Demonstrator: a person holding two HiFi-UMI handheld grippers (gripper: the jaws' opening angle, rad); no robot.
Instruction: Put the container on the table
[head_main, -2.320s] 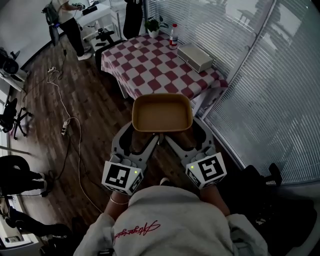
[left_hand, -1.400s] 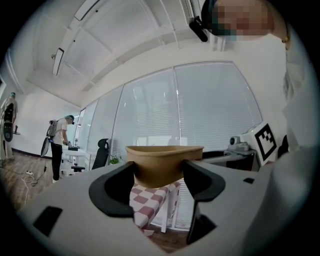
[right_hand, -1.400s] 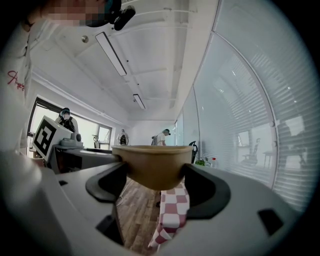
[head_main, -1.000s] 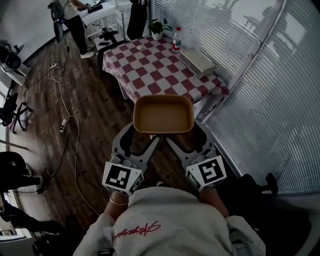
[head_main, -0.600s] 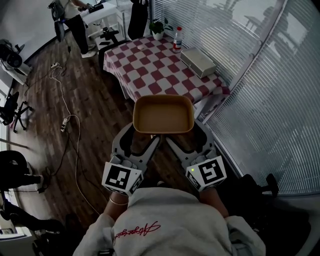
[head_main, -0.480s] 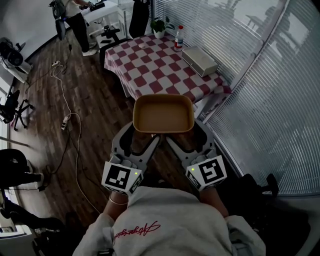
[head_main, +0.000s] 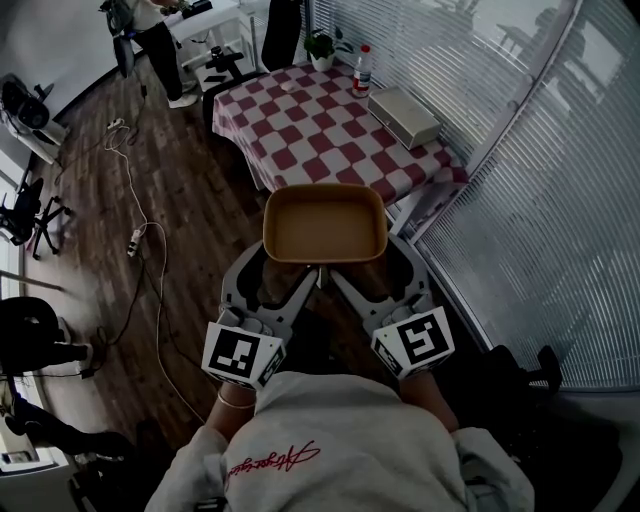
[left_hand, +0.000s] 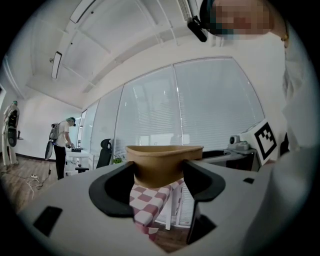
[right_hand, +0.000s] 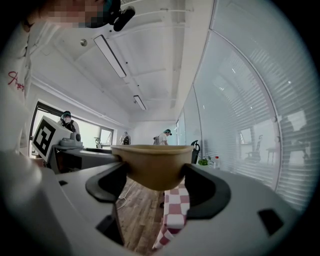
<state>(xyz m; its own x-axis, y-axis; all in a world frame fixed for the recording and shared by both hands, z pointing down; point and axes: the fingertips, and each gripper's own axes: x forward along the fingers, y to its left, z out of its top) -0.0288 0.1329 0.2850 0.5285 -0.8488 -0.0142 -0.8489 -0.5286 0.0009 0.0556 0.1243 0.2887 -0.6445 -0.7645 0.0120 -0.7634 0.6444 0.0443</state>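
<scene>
Left tongs (head_main: 278, 272) and right tongs (head_main: 378, 274) are each clamped on the tan container (head_main: 325, 222), each pair's jaws pressed against its wall from both sides, one pair per near corner. Container is level, open side up, held in the air near the front edge of the checkered bench (head_main: 300, 120), not resting on it. Far end of the bench carries a bottle (head_main: 362, 68), a grey box (head_main: 405, 115) and a potted plant (head_main: 320, 47).
</scene>
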